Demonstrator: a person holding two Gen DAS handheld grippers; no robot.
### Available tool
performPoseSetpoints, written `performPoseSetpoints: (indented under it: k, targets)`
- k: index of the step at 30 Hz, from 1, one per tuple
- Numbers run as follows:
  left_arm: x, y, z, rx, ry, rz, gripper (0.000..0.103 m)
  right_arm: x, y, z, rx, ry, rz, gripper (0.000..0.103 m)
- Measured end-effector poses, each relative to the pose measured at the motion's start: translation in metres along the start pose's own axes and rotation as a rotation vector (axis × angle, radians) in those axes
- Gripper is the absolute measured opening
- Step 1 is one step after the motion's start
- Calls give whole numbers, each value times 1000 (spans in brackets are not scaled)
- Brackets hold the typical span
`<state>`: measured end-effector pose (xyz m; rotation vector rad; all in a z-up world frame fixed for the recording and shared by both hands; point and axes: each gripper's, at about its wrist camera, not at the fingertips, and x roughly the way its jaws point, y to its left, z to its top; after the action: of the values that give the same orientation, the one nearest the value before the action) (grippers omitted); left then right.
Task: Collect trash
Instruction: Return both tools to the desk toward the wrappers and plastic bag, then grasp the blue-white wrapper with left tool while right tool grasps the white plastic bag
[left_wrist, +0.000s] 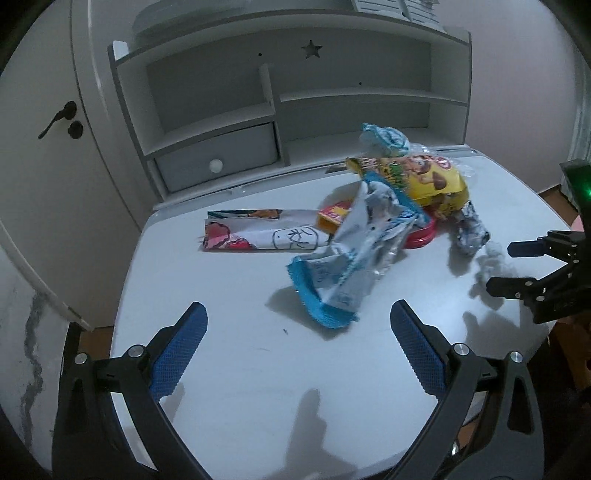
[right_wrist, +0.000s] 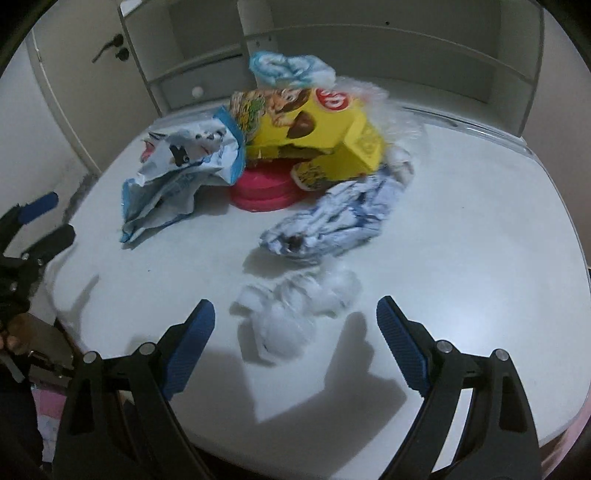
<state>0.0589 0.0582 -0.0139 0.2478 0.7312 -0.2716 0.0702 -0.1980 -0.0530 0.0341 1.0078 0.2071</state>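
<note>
Both claws released: right gripper (right_wrist: 295, 317) straddles the crumpled white tissue (right_wrist: 291, 317) on the desk (right_wrist: 480, 258); left gripper (left_wrist: 299, 321) faces the blue-edged wrapper (left_wrist: 343, 266). Behind the tissue sits the yellow snack box (right_wrist: 314, 125). Risk: flimsy tissue tears or slips if pinched shallow.

I am facing a pale grey desk (left_wrist: 229, 369) with rounded corners, its smooth top catching dim, cool light and carrying soft shadows. At its far edge stands a grey wooden shelf unit (left_wrist: 273, 92) with open compartments, a star-shaped cutout (left_wrist: 312, 50) in its back panel, and a small drawer with a round white knob (left_wrist: 216, 165). To my left is a white door with a black lever handle (left_wrist: 59, 118). A plain pale wall (left_wrist: 517, 74) rises behind the shelves, and brown flooring (left_wrist: 554, 192) shows beyond the desk's right side.
</note>
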Motion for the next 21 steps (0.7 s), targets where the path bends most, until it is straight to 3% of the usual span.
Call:
performPoseSetpoints:
  k: [6,9,15,21]
  targets:
    - [24,-7,13,71,-1,-36,97,12,7,4,-18,21,-62,60]
    - [38,-20,24,122,8,-38,97,11,7,4,-24,27,-57,55]
    - [67,-45,38,247,27,-73,97,-8,0,-10,-22,18,-40,55]
    - [87,-53,40,258,38,-50,96,-32,-20,-31,-6,12,-37,55]
